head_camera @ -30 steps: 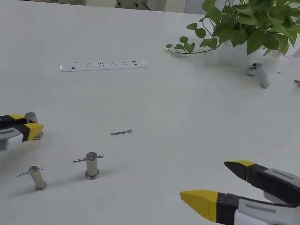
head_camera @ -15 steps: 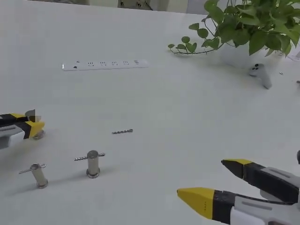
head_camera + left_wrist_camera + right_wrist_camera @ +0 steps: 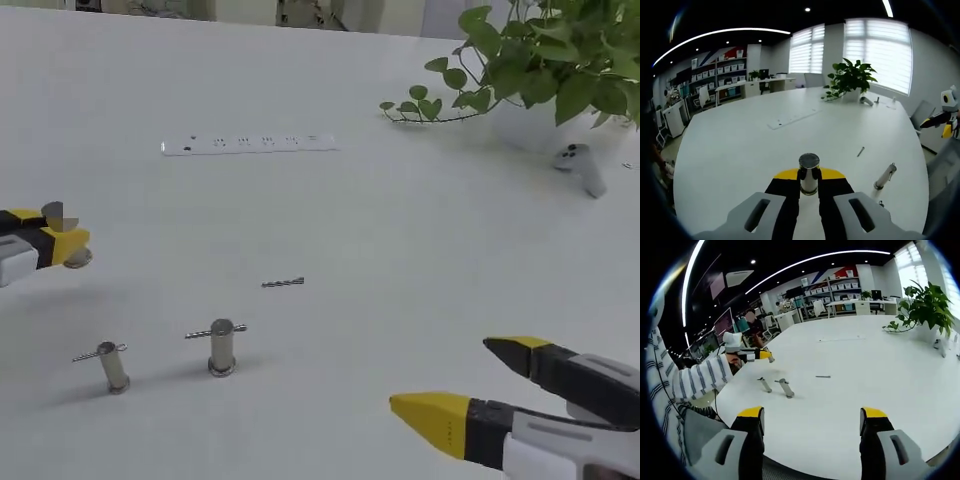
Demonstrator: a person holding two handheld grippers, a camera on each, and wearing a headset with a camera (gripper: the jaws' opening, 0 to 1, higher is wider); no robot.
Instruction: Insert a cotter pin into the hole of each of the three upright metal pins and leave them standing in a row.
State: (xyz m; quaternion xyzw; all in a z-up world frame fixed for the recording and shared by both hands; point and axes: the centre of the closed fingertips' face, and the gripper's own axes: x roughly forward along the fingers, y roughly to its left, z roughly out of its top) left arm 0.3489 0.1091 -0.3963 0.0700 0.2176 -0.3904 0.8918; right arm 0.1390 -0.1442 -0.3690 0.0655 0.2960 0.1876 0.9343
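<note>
My left gripper [image 3: 58,238] at the table's left edge is shut on a bare upright metal pin [image 3: 56,216]. This pin [image 3: 809,170] stands between the yellow jaw tips of the left gripper [image 3: 809,176]; whether its foot touches the table I cannot tell. Two more metal pins [image 3: 113,366] [image 3: 222,346] stand near the front, each with a cotter pin through its top. A loose cotter pin [image 3: 283,283] lies behind them. Low on the right, my right gripper [image 3: 466,384] hovers open and holds nothing. Both standing pins [image 3: 764,384] [image 3: 786,388] lie ahead of its jaws [image 3: 812,414].
A white power strip [image 3: 250,145] lies far back on the white table [image 3: 400,250]. A potted plant [image 3: 545,60] and a small white device [image 3: 580,168] stand at the far right. A striped sleeve [image 3: 692,386] holds the left gripper [image 3: 756,355].
The head camera has shifted. Relative to the two standing pins, my left gripper and its pin have drifted slightly left and up. The right gripper stays open in about the same place.
</note>
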